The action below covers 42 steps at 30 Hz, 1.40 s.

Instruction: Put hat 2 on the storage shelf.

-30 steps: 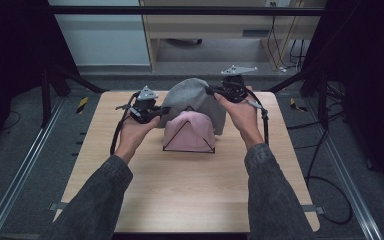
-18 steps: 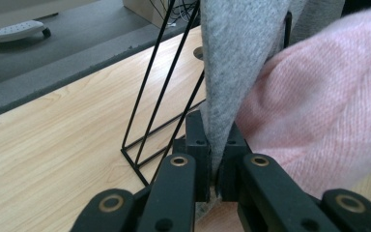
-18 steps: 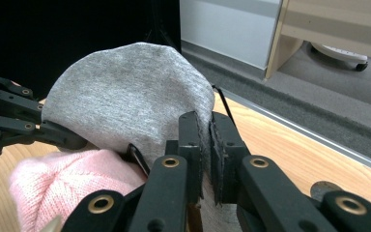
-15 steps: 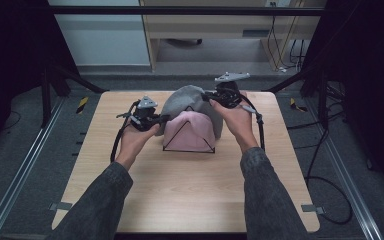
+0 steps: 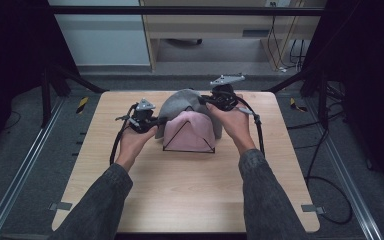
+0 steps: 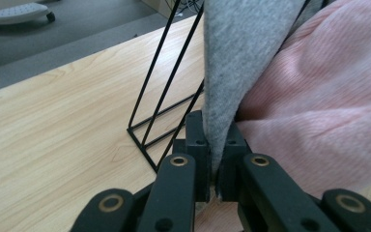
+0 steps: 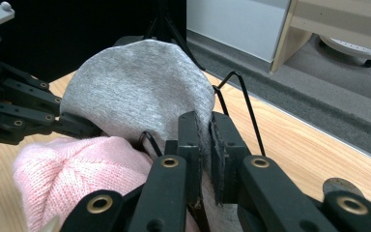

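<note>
Left gripper pinching grey hat edge, right gripper clamped on same hat's other side; hat at frame centre, draped over black wire rack behind pink hat; wooden table underneath

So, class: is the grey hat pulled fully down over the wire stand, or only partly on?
Partly on. The grey hat drapes the wire stand, behind the pink hat; both claws grip its edge.

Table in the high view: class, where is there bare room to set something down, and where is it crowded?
Free: the table between the forearms, nearer than the wire rack, and both side strips. Crowded: the far middle, where both grippers pinch the grey hat over the pink hat.
</note>
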Available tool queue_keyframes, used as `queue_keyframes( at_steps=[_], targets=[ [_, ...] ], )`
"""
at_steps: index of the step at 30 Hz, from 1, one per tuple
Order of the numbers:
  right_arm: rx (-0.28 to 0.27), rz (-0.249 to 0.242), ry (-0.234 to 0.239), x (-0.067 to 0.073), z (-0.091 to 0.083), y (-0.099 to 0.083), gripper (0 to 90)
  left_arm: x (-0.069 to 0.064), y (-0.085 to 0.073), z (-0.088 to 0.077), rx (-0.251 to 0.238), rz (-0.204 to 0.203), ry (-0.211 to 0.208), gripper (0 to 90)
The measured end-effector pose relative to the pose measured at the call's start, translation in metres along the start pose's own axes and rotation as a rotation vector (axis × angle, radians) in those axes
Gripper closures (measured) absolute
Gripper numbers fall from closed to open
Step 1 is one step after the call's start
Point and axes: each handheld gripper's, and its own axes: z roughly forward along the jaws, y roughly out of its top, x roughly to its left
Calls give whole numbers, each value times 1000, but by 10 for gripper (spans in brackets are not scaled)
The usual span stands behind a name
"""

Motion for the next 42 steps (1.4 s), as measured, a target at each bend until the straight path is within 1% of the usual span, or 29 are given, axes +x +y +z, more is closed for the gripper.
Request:
queue_keyframes(
  at_steps=[1, 3, 5, 6, 8, 10, 12, 14, 21, 23, 28, 32, 33, 35, 36, 39, 42],
  targets=[
    [2, 9, -1, 0, 1, -2, 840, 1, -2, 1, 5, -5, -2, 862],
    [3, 7, -2, -1, 1, -3, 840, 1, -3, 2, 7, -6, 0, 863],
    [12, 20, -2, -1, 3, -7, 839, 1, -4, 3, 10, -6, -2, 862],
    [13, 14, -2, -2, 4, -8, 839, 1, -5, 4, 14, -5, -2, 861],
    [17, 18, -2, -2, 4, -9, 838, 1, -5, 4, 15, -7, -1, 861],
    [11, 24, 7, -1, 4, -9, 836, 1, -6, 4, 13, -18, 4, 859],
    [11, 11, 5, 3, 4, -8, 835, 3, -8, 5, 16, -39, 10, 850],
    [17, 11, 3, 3, 5, -9, 832, 3, -9, 5, 18, -42, 11, 849],
    [17, 13, -2, 3, 4, -8, 795, 3, -9, 4, 18, -39, 17, 822],
    [19, 19, -4, 3, 4, -8, 777, 3, -9, 3, 15, -34, 29, 817],
    [21, 22, -8, 3, 4, -9, 738, 4, -10, 5, 21, -38, 30, 812],
    [20, 17, -13, 3, 3, -9, 704, 4, -11, 5, 23, -38, 33, 786],
    [19, 21, -16, 4, 2, -9, 680, 3, -11, 5, 21, -36, 35, 778],
    [12, 22, -19, 4, 2, -9, 671, 3, -11, 4, 21, -34, 36, 777],
    [6, 30, -20, 4, 1, -10, 661, 3, -11, 4, 19, -33, 39, 772],
    [9, 38, -22, 2, 0, -13, 641, 4, -11, 2, 18, -35, 51, 741],
    [5, 45, -23, 1, -2, -15, 622, 4, -12, 1, 20, -27, 55, 727]
  ],
)
